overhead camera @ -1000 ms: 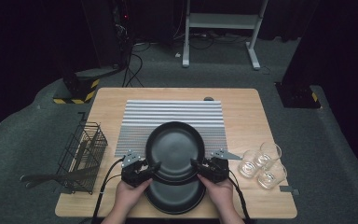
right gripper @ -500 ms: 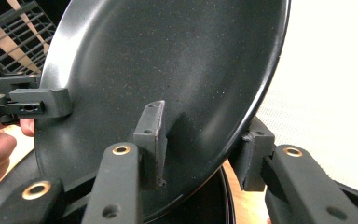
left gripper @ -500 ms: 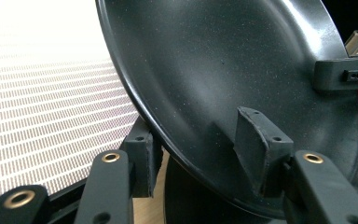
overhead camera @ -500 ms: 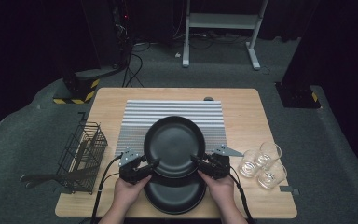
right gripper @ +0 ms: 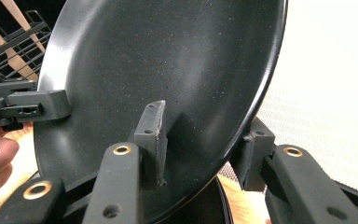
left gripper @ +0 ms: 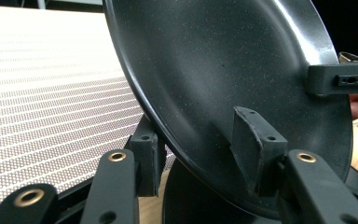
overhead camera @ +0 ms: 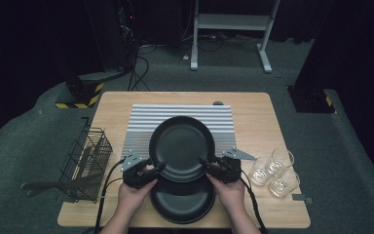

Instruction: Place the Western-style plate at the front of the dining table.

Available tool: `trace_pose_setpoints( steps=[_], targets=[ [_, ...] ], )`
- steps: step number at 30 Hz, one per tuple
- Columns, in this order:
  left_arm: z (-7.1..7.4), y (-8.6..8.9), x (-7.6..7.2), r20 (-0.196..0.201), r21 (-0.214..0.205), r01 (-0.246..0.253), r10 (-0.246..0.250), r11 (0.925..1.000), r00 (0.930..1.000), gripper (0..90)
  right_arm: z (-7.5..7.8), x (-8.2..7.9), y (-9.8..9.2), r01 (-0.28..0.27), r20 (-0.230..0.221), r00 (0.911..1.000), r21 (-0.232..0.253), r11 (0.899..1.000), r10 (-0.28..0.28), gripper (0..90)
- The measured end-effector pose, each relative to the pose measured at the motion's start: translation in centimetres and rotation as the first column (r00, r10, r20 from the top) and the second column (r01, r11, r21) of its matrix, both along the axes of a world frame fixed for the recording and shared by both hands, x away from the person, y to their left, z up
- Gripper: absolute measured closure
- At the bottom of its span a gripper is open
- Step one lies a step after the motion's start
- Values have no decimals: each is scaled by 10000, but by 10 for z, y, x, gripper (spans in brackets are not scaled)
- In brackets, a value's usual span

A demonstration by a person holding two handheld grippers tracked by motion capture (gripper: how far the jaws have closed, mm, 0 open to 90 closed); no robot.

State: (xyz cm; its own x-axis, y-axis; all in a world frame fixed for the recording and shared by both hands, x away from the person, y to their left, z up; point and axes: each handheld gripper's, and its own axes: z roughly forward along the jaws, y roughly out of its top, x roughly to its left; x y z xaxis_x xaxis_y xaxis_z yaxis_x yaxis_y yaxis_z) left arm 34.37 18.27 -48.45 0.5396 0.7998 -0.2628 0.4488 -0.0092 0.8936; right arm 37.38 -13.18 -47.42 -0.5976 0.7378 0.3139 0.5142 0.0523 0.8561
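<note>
Both grippers hold a black plate (overhead camera: 181,146) in the air between them, tilted. My left gripper (overhead camera: 157,168) is shut on its left rim, one jaw under the plate and one on its upper face (left gripper: 223,79). On the opposite rim my right gripper (overhead camera: 205,163) grips the same way, seen close in the right gripper view (right gripper: 168,70). Each gripper view shows the other gripper's jaw on the far rim. A second black plate (overhead camera: 182,202) lies on the wooden table (overhead camera: 253,112) right below, partly covered by the lifted one and the hands.
A grey striped mat (overhead camera: 143,119) covers the table's middle behind the plates. A black wire rack (overhead camera: 85,158) with long utensils stands at the left edge. Three clear glasses (overhead camera: 272,170) stand at the right, close to my right hand.
The held plate has risen off the lower plate and shifted farther over the striped mat, uncovering more of the lower plate. Both hands stayed on its rim.
</note>
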Motion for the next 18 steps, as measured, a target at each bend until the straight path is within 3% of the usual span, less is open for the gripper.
trace_pose_setpoints(
  steps=[13, 18],
  targets=[
    [7, -1, 7, 70, -177, -207, 208, 9996, 9998, 541, 9, 6, 1, 64, 144, 9999, 40, 10000, -65, 601],
    [14, -1, 10, 282, -169, -251, 256, 9995, 9993, 540, 16, 10, 2, 68, 240, 9997, 67, 10000, -70, 601]
  ],
)
